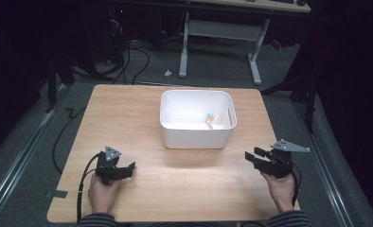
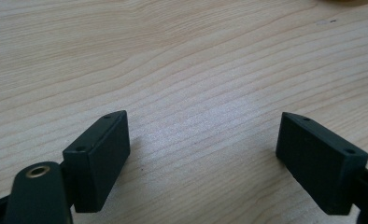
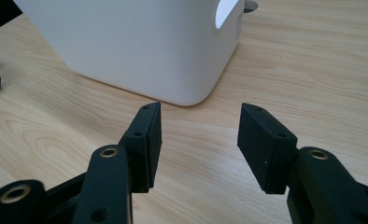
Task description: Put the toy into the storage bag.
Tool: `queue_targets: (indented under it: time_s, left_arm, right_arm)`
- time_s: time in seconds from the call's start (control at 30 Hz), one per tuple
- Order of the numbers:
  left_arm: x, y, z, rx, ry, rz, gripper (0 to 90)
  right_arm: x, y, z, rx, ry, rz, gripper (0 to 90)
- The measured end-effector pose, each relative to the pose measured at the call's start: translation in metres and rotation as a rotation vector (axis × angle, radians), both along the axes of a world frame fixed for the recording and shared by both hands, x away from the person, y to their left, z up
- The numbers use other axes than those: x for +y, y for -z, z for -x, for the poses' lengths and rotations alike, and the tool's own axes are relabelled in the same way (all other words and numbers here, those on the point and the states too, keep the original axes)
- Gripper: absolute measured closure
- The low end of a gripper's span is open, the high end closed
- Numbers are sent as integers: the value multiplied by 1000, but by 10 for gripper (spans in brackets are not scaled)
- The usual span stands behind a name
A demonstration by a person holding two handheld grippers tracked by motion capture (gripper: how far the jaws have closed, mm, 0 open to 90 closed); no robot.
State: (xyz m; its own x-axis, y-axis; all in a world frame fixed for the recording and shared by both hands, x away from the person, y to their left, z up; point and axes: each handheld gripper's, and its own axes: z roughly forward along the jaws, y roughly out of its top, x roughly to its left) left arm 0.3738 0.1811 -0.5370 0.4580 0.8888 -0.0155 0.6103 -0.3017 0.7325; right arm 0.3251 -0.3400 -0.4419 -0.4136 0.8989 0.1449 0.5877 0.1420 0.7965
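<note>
Resting low on the pale wood-grain table (image 1: 142, 118), your left gripper (image 1: 126, 169) and right gripper (image 1: 252, 156) gape empty beside the smooth white rounded bin (image 1: 196, 134)

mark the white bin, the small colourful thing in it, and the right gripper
white bin (image 1: 196, 137): high view, near outer wall.
small colourful thing (image 1: 209, 117): high view, its middle, on the bin floor.
right gripper (image 3: 198, 126): right gripper view, gap midway between its open jaws.

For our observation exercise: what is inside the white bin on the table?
Inside the white bin lies one small multicoloured object near its right wall. The near wall hides the floor strip just behind it.
</note>
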Motion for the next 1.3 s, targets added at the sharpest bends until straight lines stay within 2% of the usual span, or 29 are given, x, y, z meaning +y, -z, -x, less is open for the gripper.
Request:
queue_targets:
  time_s: [0.37, 0.57, 0.93, 1.2, 1.3]
  left_arm:
    - [0, 0, 0, 0, 0, 0, 180]
    - [0, 0, 0, -1, -1, 0, 180]
    - [0, 0, 0, 0, -1, 0, 181]
    - [0, 0, 0, 0, -1, 0, 181]
    - [0, 0, 0, -1, -1, 0, 181]
  right_arm:
    - [7, 7, -4, 18, -10, 9, 504]
    - [8, 15, -8, 41, 18, 27, 505]
    - [10, 25, -11, 63, 19, 31, 504]
    - [16, 34, -18, 82, 21, 72, 504]
    - [16, 35, -20, 86, 25, 71, 503]
